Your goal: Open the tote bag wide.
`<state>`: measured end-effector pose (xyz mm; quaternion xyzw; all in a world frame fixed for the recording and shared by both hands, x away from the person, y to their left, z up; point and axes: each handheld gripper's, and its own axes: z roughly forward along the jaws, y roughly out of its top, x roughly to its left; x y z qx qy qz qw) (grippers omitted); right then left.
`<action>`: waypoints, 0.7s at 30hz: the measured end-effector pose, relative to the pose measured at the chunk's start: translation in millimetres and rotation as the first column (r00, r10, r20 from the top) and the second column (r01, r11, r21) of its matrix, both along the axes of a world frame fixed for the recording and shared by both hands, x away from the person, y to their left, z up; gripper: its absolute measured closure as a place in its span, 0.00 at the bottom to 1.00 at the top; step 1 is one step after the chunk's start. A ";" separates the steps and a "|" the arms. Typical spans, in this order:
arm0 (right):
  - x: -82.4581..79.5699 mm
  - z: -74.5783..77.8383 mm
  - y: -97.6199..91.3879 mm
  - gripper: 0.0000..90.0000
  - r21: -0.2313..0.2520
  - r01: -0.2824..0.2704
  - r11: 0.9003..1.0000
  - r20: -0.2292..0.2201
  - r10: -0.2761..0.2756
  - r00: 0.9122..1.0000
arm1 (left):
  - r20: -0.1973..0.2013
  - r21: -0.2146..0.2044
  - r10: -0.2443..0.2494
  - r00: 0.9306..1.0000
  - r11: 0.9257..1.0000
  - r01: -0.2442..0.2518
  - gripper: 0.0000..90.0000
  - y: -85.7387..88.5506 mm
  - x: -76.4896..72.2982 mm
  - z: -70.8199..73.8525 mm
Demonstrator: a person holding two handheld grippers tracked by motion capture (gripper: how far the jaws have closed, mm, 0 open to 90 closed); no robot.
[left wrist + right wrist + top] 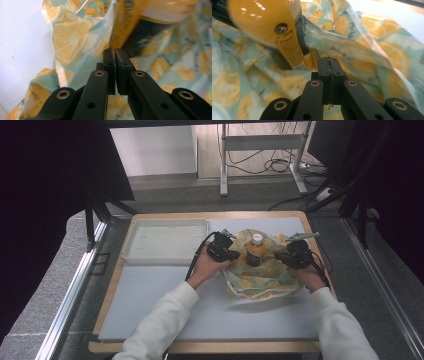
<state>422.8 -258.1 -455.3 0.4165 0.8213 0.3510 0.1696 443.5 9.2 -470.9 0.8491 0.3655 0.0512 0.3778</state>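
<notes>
Step looks like wrapping the bottle (255, 251): left gripper (231, 254) and right gripper (278, 256), mid-frame in the high view, each have jaws pressed together, apparently pinching cloth (260, 277) on either side of it. Right gripper view shows a thin edge between its jaws; left, can't confirm fabric. Next probably: draw both edges up over the bottle, keeping tension even. Cloth: lemon print on teal, rumpled. Bottle orange, white cap, upright. White tray (165, 241) upper left.

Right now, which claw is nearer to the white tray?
Left. The left claw is just right of the white tray, near its lower right corner. The right claw is farther, beyond the orange bottle.
</notes>
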 end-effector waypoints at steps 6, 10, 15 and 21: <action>16.8 -21.0 10.0 0.99 -0.052 0.011 0.999 -0.064 -0.015 0.998 | -0.044 0.014 0.022 0.999 1.000 -0.021 0.98 -3.1 19.2 -18.9; 12.5 -33.5 9.1 0.99 -0.083 -0.014 0.996 -0.113 0.004 0.994 | -0.055 0.018 0.028 0.998 0.999 -0.027 0.98 -4.7 30.7 -30.5; -1.0 -42.1 3.9 0.99 -0.090 -0.048 0.995 -0.145 0.035 0.989 | -0.067 0.012 0.056 0.996 0.998 -0.055 0.98 -6.8 44.0 -38.6; -15.7 -44.5 1.7 0.99 -0.090 -0.084 0.992 -0.152 0.070 0.986 | -0.062 0.019 0.074 0.995 0.997 -0.073 0.99 -7.3 49.2 -40.6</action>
